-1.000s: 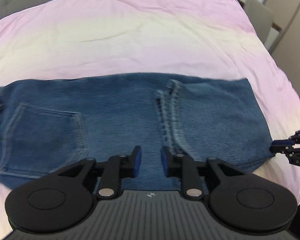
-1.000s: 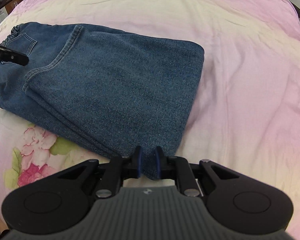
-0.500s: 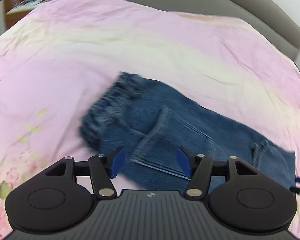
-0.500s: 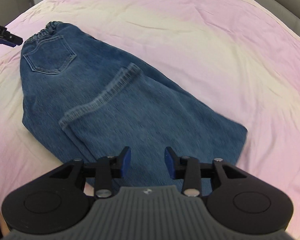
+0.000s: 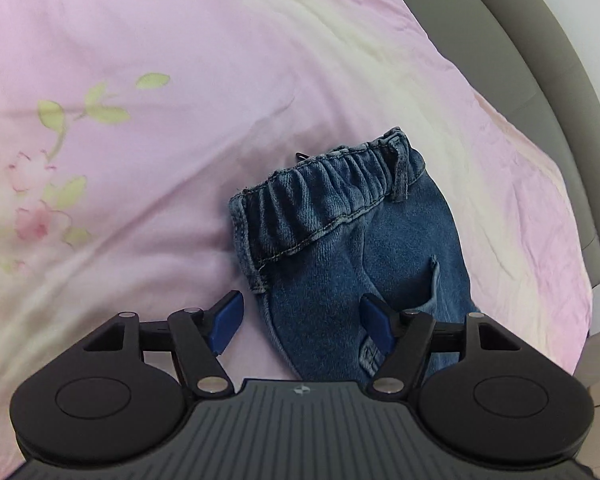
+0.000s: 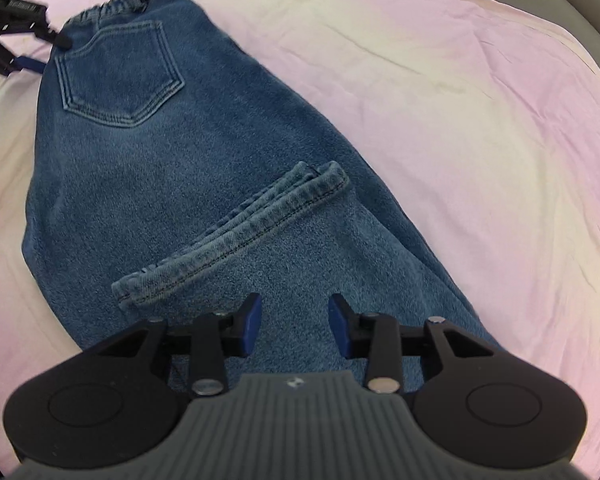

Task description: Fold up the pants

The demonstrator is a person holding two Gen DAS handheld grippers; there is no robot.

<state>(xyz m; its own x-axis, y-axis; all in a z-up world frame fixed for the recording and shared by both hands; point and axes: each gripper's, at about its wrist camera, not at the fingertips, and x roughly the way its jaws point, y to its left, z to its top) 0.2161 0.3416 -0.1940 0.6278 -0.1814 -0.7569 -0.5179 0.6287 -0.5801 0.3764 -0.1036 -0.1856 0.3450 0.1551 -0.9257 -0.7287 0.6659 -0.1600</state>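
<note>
Blue jeans (image 6: 204,184) lie on the bed, legs folded back so the leg hems (image 6: 236,240) rest across the middle, back pocket (image 6: 118,76) up. My left gripper (image 5: 300,322) is open and empty at the waistband corner, the elastic waistband (image 5: 324,196) just ahead of it. It also shows in the right wrist view (image 6: 32,48) at the waistband's left edge. My right gripper (image 6: 295,324) is open and empty over the folded end of the jeans, just below the hems.
A pink and cream bedsheet (image 6: 440,100) with a flower print (image 5: 40,208) covers the bed. A grey padded bed frame (image 5: 520,92) runs along the far right edge.
Both grippers opened, the right one letting go of the folded end. The left gripper moved from the jeans' middle to the waistband. The right gripper shifted up over the fold.
</note>
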